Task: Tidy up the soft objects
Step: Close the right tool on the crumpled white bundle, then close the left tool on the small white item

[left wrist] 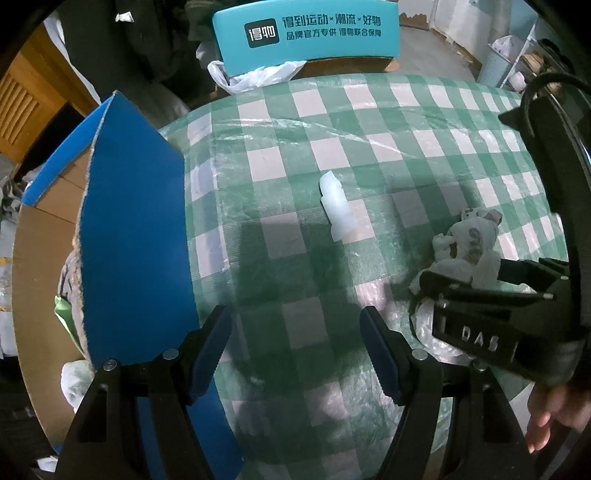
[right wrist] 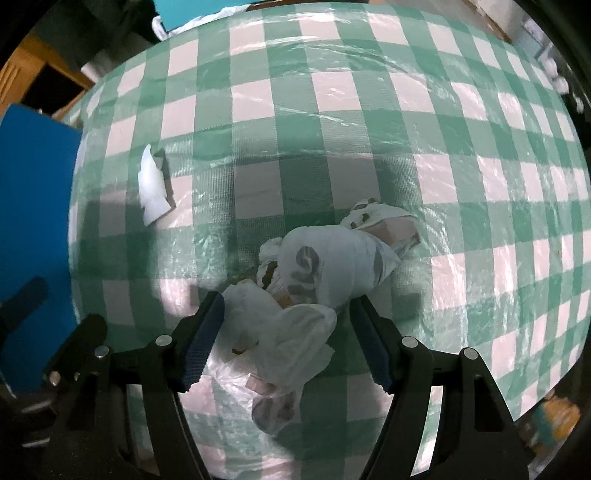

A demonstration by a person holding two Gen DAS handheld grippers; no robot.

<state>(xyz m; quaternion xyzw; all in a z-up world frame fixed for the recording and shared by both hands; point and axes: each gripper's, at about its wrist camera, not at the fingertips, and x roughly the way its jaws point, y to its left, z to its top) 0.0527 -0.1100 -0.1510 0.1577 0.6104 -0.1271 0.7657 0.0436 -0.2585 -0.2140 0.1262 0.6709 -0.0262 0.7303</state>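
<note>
A crumpled bundle of white printed plastic bags lies on the green-and-white checked table. My right gripper is open, its jaws standing either side of the bundle's near end. The bundle also shows in the left wrist view, behind the right gripper's body. A small white foam piece lies alone mid-table; it also shows in the right wrist view, far left. My left gripper is open and empty over bare cloth, short of the foam piece.
A cardboard box with a blue flap stands at the table's left edge, with soft items inside. A teal box and a white plastic bag sit beyond the far edge. Shelves stand at the far right.
</note>
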